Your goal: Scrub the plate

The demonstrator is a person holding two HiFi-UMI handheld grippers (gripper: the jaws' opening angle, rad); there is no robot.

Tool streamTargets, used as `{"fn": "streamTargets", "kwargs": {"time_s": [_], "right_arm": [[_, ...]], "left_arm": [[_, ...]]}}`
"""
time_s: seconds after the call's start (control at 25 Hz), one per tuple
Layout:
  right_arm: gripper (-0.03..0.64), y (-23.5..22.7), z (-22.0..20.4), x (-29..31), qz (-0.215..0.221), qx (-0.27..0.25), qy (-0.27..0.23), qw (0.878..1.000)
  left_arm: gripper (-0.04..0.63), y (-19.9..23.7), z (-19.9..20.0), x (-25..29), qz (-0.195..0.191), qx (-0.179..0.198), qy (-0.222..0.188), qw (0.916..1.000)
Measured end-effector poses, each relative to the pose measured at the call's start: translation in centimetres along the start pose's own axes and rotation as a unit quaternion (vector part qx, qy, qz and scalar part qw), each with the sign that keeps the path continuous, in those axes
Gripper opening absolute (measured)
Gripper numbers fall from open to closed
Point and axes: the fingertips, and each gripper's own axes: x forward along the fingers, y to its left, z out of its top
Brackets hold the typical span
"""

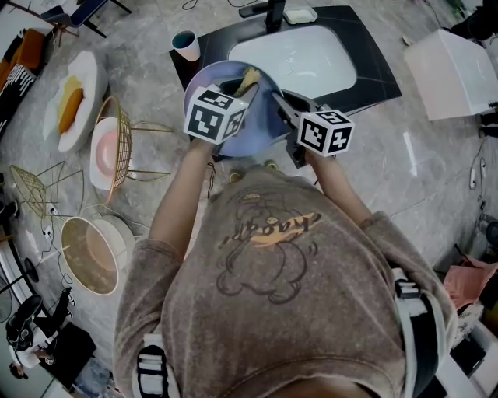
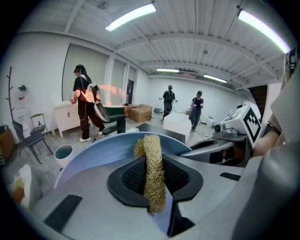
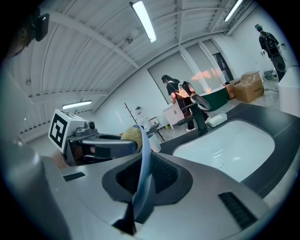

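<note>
A pale blue plate [image 1: 233,116] is held in the air just in front of the white sink [image 1: 303,56]. My right gripper [image 1: 282,105] is shut on the plate's right rim; the rim [image 3: 143,173] runs edge-on between its jaws. My left gripper [image 1: 243,89] is shut on a yellow mesh scrubber [image 2: 153,176]. The scrubber [image 1: 249,78] lies against the plate's upper face [image 2: 98,152]. The left gripper [image 3: 103,146] with the scrubber [image 3: 131,135] shows beyond the plate in the right gripper view.
A teal cup [image 1: 187,44] stands on the dark counter [image 1: 373,70] left of the sink. A faucet [image 1: 274,12] and a soap dish [image 1: 300,15] are at the sink's far side. Plates [image 1: 74,101], wire racks [image 1: 124,144] and bowls [image 1: 93,249] lie on the floor left. People stand in the room [image 2: 86,103].
</note>
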Motion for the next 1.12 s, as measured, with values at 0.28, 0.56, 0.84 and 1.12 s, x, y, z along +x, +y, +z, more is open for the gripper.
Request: {"fn": "streamTargets", "kwargs": {"time_s": [0.28,0.56,0.84,1.12], "right_arm": [[0.037,-0.8,0.1,-0.2,-0.006,0.005,0.000,1.000],[0.040,-1.3,0.0,-0.3,-0.021,0.003,0.004,1.000],[0.040,-2.3,0.9,-0.5,-0.042,0.004,-0.012,0.999],[0.044,-3.0,1.9,-0.9,-0.059,0.016,-0.032,0.998]], "left_arm": [[0.081,4.0,-0.9,-0.9,0.045,-0.007,0.011,0.9989],[0.081,6.9,-4.2,-1.9,0.075,-0.024,0.040,0.9961],[0.081,7.6,-7.8,-2.5,0.087,-0.035,0.074,0.9929],[0.081,5.5,-10.0,-2.0,0.069,-0.026,0.101,0.9922]]}}
